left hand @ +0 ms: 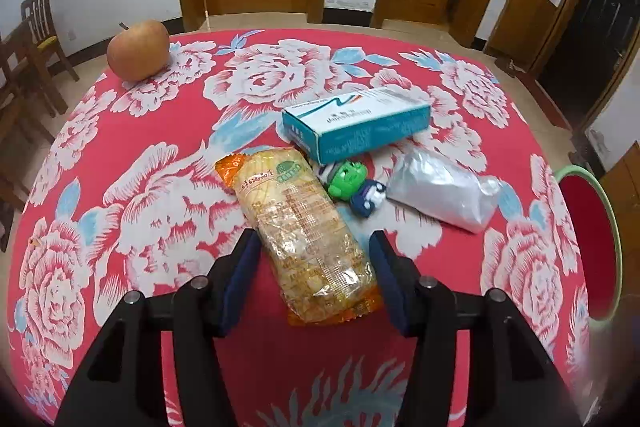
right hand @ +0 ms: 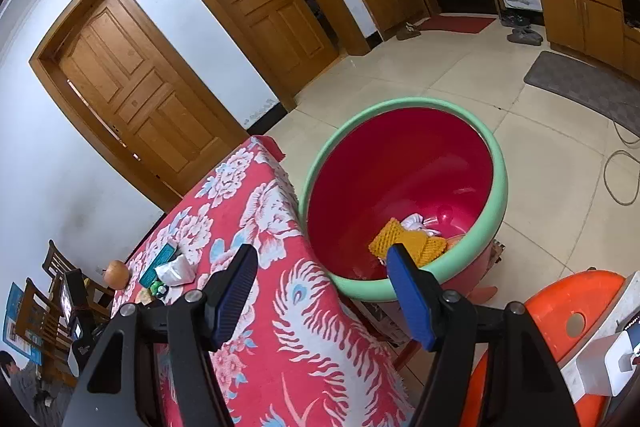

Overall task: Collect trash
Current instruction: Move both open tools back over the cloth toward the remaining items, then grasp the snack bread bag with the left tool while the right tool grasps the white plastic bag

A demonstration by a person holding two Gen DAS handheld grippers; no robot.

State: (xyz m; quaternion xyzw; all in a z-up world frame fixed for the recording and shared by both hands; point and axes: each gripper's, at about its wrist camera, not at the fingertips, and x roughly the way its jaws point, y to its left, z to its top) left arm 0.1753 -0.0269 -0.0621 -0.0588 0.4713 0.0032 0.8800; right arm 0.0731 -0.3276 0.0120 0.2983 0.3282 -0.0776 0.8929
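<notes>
An orange-ended snack wrapper [left hand: 304,231] lies on the red flowered tablecloth [left hand: 160,147]. My left gripper [left hand: 314,241] is open, its blue pads either side of the wrapper's near half, not closed on it. Behind it lie a teal box [left hand: 356,123], a green toy figure [left hand: 354,185] and a clear plastic bag [left hand: 444,193]. My right gripper [right hand: 322,259] is open and empty, above the table's edge beside the red basin with a green rim [right hand: 400,187]. The basin holds a yellow knitted piece [right hand: 408,241] and white scraps.
An apple [left hand: 138,49] sits at the table's far left corner. The basin's rim [left hand: 612,243] shows at the table's right edge. An orange stool [right hand: 560,323] with white boxes stands right of the basin. Wooden chairs [left hand: 36,39] stand left of the table.
</notes>
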